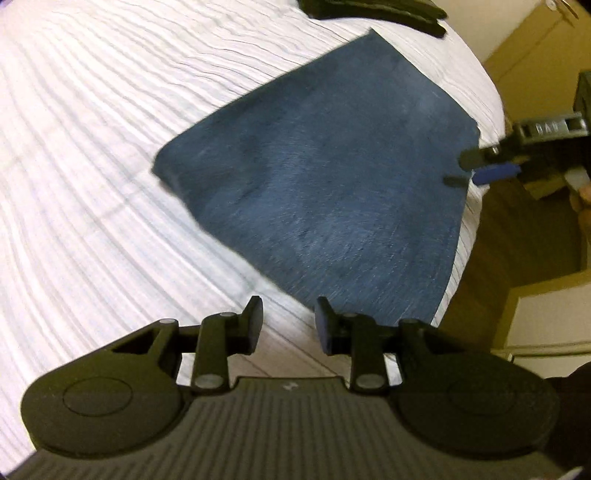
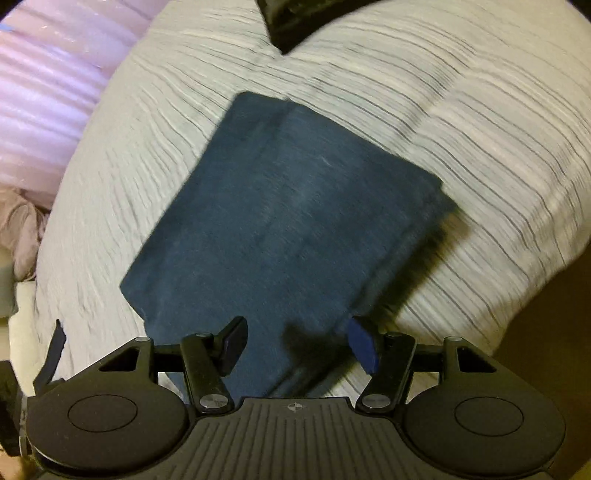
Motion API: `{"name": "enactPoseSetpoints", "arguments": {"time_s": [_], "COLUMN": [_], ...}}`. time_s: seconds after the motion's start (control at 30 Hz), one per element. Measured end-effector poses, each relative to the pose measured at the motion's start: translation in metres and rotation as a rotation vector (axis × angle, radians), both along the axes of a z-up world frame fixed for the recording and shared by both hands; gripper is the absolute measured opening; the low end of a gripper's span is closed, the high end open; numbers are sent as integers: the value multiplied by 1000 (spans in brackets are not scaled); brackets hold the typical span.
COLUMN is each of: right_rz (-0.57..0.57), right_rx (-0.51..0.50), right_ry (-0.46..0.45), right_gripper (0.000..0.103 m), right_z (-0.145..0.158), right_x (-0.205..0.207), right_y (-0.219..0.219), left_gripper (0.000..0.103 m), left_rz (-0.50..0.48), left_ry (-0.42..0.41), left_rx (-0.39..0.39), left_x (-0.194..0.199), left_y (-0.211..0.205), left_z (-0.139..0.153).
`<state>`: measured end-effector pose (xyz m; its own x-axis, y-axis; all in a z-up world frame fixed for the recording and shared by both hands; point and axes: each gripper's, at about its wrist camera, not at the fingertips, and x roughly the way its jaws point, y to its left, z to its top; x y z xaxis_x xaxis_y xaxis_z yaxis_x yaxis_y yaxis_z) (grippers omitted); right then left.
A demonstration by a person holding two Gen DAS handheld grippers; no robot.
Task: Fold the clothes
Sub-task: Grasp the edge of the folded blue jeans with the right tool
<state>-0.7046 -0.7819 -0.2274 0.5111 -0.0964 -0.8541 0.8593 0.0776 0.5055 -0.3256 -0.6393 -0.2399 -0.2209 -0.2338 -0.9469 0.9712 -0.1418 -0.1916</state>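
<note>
The blue garment lies flat on the striped bedspread as a compact, layered rectangle near the bed's edge, with a dark folded item at 12 o'clock from it. The left gripper and right gripper both hover released, jaws apart and gripping nothing. Judged from this, the garment is already folded; whether another fold follows or it is complete cannot be settled.

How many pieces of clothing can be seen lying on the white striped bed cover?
2. The folded dark blue garment lies in the middle of the bed cover, before both open grippers. A black folded garment lies beyond it, cut by the frame's top edge. Others may be hidden.
</note>
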Motion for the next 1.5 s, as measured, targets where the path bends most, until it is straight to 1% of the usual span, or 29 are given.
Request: {"name": "enactPoseSetpoints", "arguments": {"time_s": [0.13, 0.23, 0.4, 0.5, 0.57, 0.63, 0.67, 0.73, 0.8, 0.83, 0.87, 0.9, 0.93, 0.97, 1.0, 1.03, 1.1, 1.23, 1.3, 1.33, 1.43, 1.5], "right_rz": [26, 38, -10, -48, -64, -70, -74, -89, -93, -88, -81, -75, -66, -39, -11, 16, 71, 181, 236, 266, 419, 511], "right_rx": [2, 2, -1, 3, -1, -18, -29, -55, -85, -93, -99, -112, -124, -131, -137, -144, -157, -184, -197, -202, -185, -161], "right_ry": [-5, -2, 3, 0, 2, 13, 23, 38, 55, 67, 80, 89, 96, 97, 98, 99, 101, 104, 106, 106, 67, 41], "right_gripper": [64, 64, 64, 64, 64, 64, 64, 64, 64, 66, 74, 86, 87, 87, 87, 87, 87, 87, 87, 87, 87, 87], "right_z": [6, 7, 13, 26, 35, 43, 46, 54, 62, 65, 67, 70, 73, 74, 74, 74, 75, 77, 78, 77, 50, 28], "right_x": [1, 1, 2, -1, -2, -1, -2, -3, -5, -6, -8, -10, -12, -12, -12, -12, -12, -11, -11, -11, -2, 5], "right_y": [6, 10, 24, 39, 50, 60, 64, 70, 75, 75, 75, 73, 71, 60, 50, 39, 19, -23, -44, -55, -95, -117], "left_gripper": [29, 30, 31, 31, 32, 36, 37, 39, 40, 41, 42, 44, 46, 47, 51, 57, 65, 66, 66, 66, 67, 67], "left_rz": [62, 71, 57, 68, 85, 106, 116, 137, 147, 154, 163, 173, 182, 194, 206, 218, 241, 292, 337, 376, 473, 536], "left_ry": [20, 31, 43, 52, 73, 104, 121, 158, 178, 188, 198, 209, 220, 228, 235, 243, 264, 267, 261, 250, 231, 203], "left_rx": [-24, -39, -67, -83, -91, -97, -98, -100, -97, -95, -92, -89, -86, -82, -79, -75, -72, -44, -31, -22, 9, 31], "left_x": [4, 4, 14, 25, 36, 45, 49, 57, 60, 61, 61, 61, 61, 59, 57, 55, 49, 32, 25, 21, 10, 6], "left_y": [5, 6, 9, 15, 24, 31, 35, 41, 46, 47, 49, 50, 51, 51, 50, 50, 45, 25, 14, 8, -4, -9], "left_z": [11, 15, 23, 27, 33, 35, 35, 34, 30, 27, 25, 23, 21, 20, 19, 17, 14, 2, -5, -9, -18, -24]}}
